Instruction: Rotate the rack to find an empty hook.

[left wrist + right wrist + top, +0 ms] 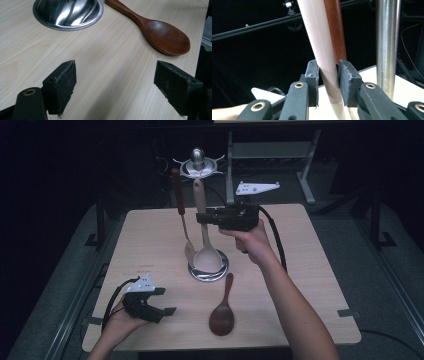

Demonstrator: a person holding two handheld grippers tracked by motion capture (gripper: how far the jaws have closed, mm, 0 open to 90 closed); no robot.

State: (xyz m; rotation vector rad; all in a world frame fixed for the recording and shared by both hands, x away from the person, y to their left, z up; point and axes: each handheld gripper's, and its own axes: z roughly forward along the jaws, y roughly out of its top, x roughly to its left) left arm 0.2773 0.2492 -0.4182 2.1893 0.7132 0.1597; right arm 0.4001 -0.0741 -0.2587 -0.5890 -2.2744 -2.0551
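Gripping: the right gripper (202, 216) has the pale wooden spoon's (205, 251) handle between its jaws, at mid height; in the right gripper view the handle (325, 62) sits between the two black pads, the left pad on it or just off it, a slight gap possibly at the right pad, so a firm clamp cannot be told.
Right jaws: set narrow, a little wider than the handle.
Pale spoon: hangs from the rack's top ring (198, 167), bowl down over the steel base (208, 271), near the table's centre.
Rack pole: the steel pole (386, 45) stands at 3 o'clock of the handle in the right gripper view, apart from the pads.
Red-handled utensil: hangs at 9 o'clock of the pale spoon (177, 195), its reddish handle (335, 30) right behind the pale one.
Left gripper: rests low at the table's 7 o'clock corner (167, 302), jaws spread wide, pads (63, 85) holding nothing, bare tabletop (110, 67) between them.
Dark spoon: lies flat on the table (223, 315), at 6 o'clock of the base, bowl toward the person; in the left gripper view it lies at 1 o'clock (162, 35), clear of the pads.
Writing: small dark print on the table at 9 o'clock (144, 266), too small to read.
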